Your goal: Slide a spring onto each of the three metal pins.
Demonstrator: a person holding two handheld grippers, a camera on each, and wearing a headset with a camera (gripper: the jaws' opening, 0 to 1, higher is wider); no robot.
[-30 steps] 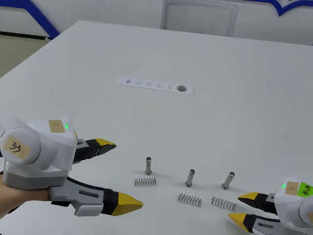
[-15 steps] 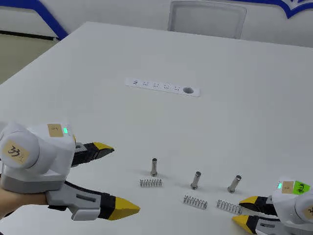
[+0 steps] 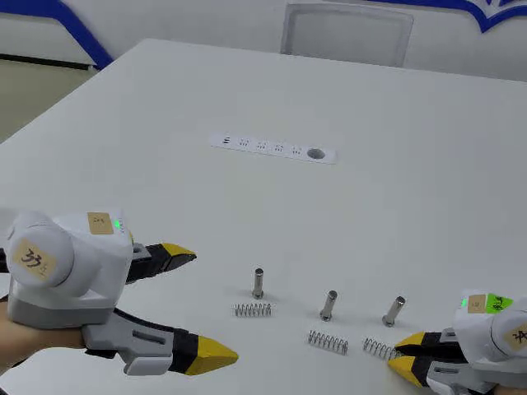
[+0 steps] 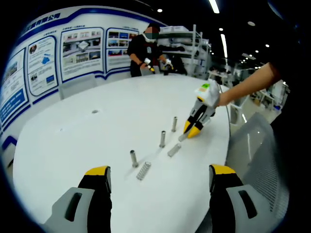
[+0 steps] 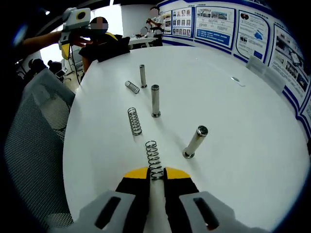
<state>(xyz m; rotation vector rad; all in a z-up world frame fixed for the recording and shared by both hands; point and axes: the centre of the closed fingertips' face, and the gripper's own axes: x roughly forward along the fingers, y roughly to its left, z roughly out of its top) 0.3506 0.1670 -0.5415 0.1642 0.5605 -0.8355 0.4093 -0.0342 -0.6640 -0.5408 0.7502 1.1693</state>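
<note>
The rightmost spring (image 5: 153,158) is lying flat on the white table (image 3: 247,99), and I am pinching its near end with my right gripper (image 5: 155,174), whose jaws are drawn narrow around the last coils. The rest of the spring is stretching away from the tips, bare of any pin. Just beyond it the rightmost pin (image 5: 195,141) is standing on the table, apart from the spring. Further left, the middle spring (image 3: 328,341) is lying in front of the middle pin (image 3: 328,304), and the leftmost spring (image 3: 252,310) is lying just in front of the leftmost pin (image 3: 258,282). I am holding my left gripper (image 3: 204,306) off to the left of the row, its jaws spread wide and gripping nothing. A power strip (image 3: 272,148) is sitting further back on the table, and a chair (image 3: 346,33) is standing at the far edge.
</note>
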